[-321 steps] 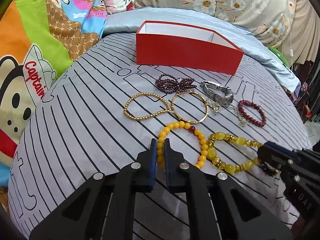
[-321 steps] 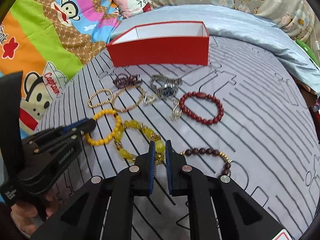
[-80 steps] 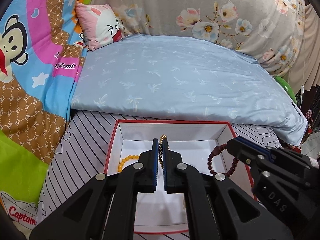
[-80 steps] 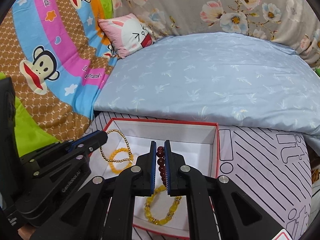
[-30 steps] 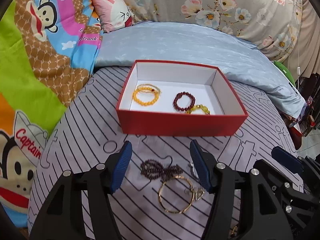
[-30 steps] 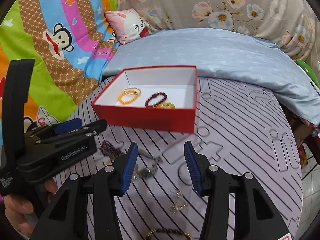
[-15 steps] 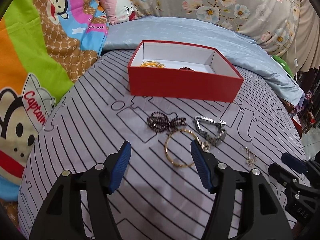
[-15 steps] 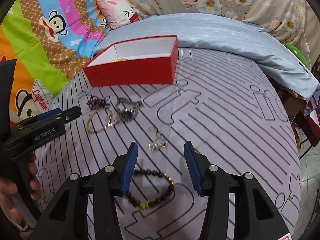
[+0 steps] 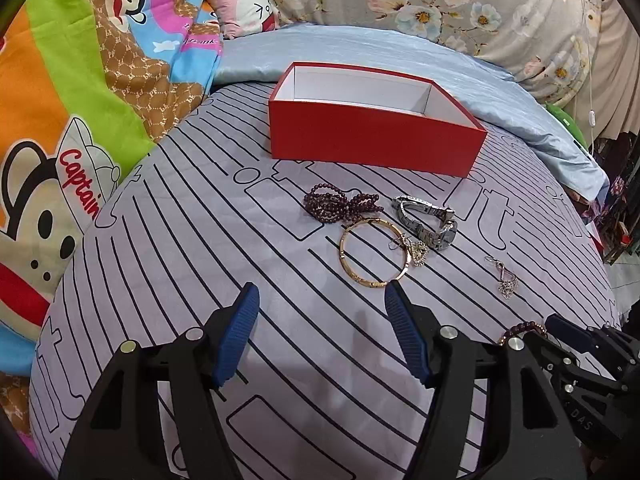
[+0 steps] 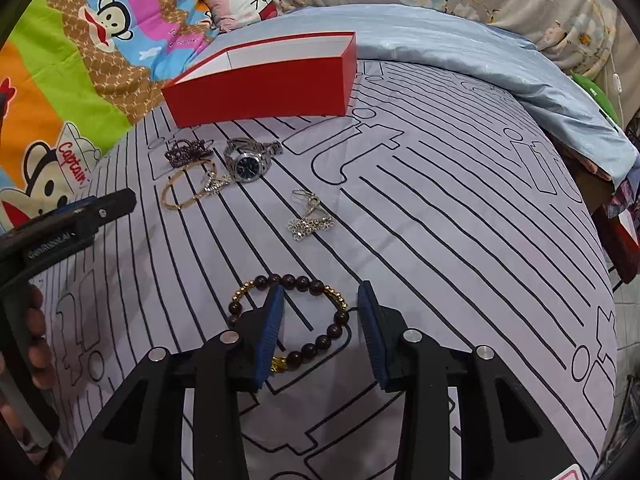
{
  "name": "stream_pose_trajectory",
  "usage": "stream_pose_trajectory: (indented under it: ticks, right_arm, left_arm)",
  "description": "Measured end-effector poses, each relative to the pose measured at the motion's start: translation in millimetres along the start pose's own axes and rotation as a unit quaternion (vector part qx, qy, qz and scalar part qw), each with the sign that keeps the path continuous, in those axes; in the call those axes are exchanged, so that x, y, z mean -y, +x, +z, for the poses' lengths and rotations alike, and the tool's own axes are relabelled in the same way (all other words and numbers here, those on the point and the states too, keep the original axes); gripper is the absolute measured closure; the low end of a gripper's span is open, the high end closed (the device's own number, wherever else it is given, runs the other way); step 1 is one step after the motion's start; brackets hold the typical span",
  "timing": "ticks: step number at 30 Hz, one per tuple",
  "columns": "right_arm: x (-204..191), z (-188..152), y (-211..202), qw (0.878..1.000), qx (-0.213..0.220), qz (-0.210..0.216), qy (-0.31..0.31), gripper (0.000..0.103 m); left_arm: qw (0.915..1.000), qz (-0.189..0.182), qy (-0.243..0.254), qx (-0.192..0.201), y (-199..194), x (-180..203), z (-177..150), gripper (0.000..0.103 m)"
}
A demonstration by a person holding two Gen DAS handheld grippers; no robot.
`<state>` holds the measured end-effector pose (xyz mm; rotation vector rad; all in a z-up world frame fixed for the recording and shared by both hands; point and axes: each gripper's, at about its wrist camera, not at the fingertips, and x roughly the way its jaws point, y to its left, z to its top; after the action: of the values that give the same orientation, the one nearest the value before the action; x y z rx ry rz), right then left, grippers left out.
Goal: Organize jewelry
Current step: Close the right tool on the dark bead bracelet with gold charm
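A red box [image 9: 376, 136] [image 10: 260, 88] stands at the back of the striped sheet; its front wall hides the inside. In front of it lie a purple bead strand [image 9: 344, 206], a gold bangle [image 9: 374, 252], a silver watch [image 9: 430, 220] and silver earrings [image 9: 506, 278] [image 10: 310, 220]. My left gripper [image 9: 322, 296] hovers just short of the bangle, its jaws opening with nothing between them. My right gripper [image 10: 320, 292] is low over a dark bead bracelet [image 10: 304, 280]. Its jaws are closing, the bracelet's right half lies between them, and the pads are clear of it.
A pale blue duvet [image 9: 400, 52] lies behind the box, and a cartoon blanket [image 9: 80, 100] rises at the left with a pink pillow [image 9: 244, 4]. The bed drops off at the right [image 10: 608, 208]. A hand [image 10: 32, 320] holds the left gripper [image 10: 116, 200].
Both grippers have drawn back from the box and sunk toward the sheet. The right jaws have narrowed and now straddle part of the dark bracelet. The left jaws are slightly wider.
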<state>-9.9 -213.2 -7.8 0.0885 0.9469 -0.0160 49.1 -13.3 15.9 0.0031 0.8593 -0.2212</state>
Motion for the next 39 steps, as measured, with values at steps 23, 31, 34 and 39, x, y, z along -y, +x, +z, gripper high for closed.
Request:
stream_pose_trajectory:
  ticks: [23, 31, 34, 39]
  right_arm:
    - [-13, 9, 13, 1.000, 0.011, 0.013, -0.007, 0.095]
    - [-15, 11, 15, 1.000, 0.011, 0.023, -0.004, 0.095]
    - [-15, 13, 17, 1.000, 0.011, 0.025, -0.003, 0.095]
    - [-15, 13, 17, 1.000, 0.011, 0.027, -0.001, 0.095]
  left_arm:
    - [0.9996, -0.004, -0.025, -0.014, 24, -5, 13, 0.042]
    - [0.9995, 0.010, -0.017, -0.023, 47, 0, 18, 0.047]
    - [0.9994, 0.026, -0.009, -0.021, 52, 0, 18, 0.053]
    - [0.9996, 0.003, -0.018, -0.019, 49, -1, 19, 0.052]
